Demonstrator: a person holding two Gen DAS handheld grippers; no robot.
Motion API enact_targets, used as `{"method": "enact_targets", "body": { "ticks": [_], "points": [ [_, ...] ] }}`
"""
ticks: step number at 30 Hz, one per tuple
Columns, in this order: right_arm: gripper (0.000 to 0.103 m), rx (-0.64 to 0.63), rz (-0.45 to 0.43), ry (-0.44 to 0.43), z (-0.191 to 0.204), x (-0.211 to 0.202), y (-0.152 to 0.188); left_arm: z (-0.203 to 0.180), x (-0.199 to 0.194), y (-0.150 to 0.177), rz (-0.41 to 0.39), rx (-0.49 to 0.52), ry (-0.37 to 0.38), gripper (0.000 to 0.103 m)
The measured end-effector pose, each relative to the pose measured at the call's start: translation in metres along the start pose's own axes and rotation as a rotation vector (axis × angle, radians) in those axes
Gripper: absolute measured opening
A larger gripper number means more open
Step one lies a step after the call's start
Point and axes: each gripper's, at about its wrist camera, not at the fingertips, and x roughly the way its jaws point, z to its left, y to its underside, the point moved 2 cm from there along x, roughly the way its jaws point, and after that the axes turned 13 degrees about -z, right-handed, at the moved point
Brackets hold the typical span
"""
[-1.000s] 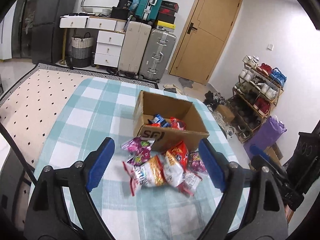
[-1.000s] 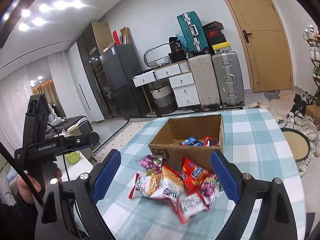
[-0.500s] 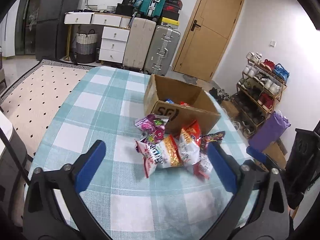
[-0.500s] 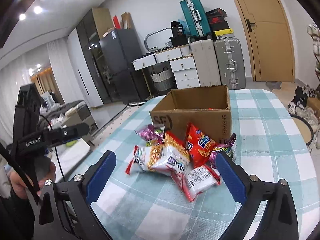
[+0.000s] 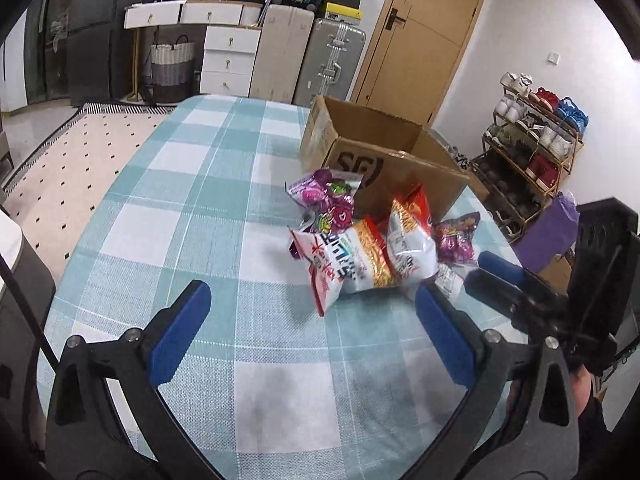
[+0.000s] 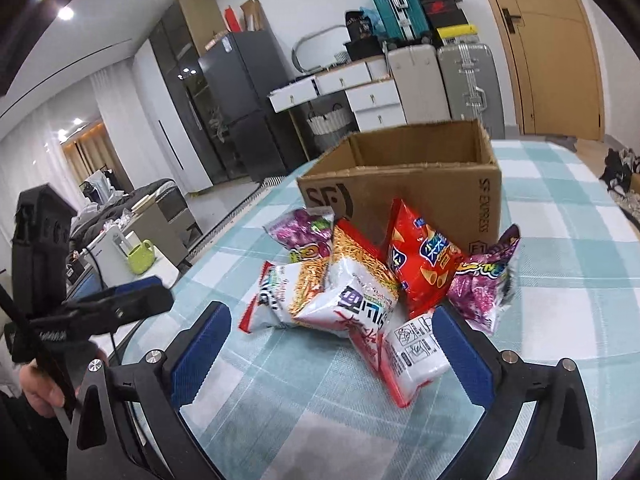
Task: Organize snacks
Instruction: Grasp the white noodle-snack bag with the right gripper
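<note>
An open cardboard box (image 5: 384, 152) (image 6: 404, 188) stands on the checked tablecloth. A pile of snack bags lies in front of it: white-and-orange noodle bags (image 5: 348, 264) (image 6: 320, 292), a red chip bag (image 6: 420, 256), purple candy bags (image 5: 328, 196) (image 6: 484, 280) and a small white packet (image 6: 416, 356). My left gripper (image 5: 312, 328) is open and empty, low over the table, short of the pile. My right gripper (image 6: 332, 352) is open and empty, its fingers either side of the pile's near edge. The box's inside is hidden.
The table (image 5: 224, 184) has its edges to the left and right. Suitcases (image 5: 308, 56), a white drawer unit (image 5: 228, 56) and a door (image 5: 424, 36) stand behind. A shoe rack (image 5: 536, 132) is at the right. The other gripper shows at each view's side (image 5: 520, 292) (image 6: 100, 308).
Both grippers have dropped lower and come closer to the snack pile. The box's contents have gone out of sight behind its wall. Both stay open.
</note>
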Motion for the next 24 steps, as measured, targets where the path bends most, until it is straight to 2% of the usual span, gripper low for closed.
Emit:
{"method": "enact_targets", "body": {
  "ticks": [8,15,18,20,24],
  "points": [
    [0.102,0.035,0.080,-0.043,-0.003,0.047,0.005,0.017,0.025,0.012,0.056,-0.030,-0.005,0.102],
    [0.102,0.007,0.121,0.000,0.000,0.076,0.008,0.025,0.036,0.015,0.077,-0.058,-0.009,0.102],
    [0.088,0.003,0.125,0.023,-0.001,0.080,0.010,0.025,0.035,0.016,0.081,-0.058,-0.011,0.102],
    [0.070,0.020,0.147,0.025,-0.005,0.084,0.013,0.024,0.032,0.017,0.081,-0.056,-0.012,0.102],
    [0.064,0.043,0.152,0.015,-0.010,0.086,0.015,0.025,0.030,0.018,0.081,-0.066,-0.012,0.102]
  ]
}}
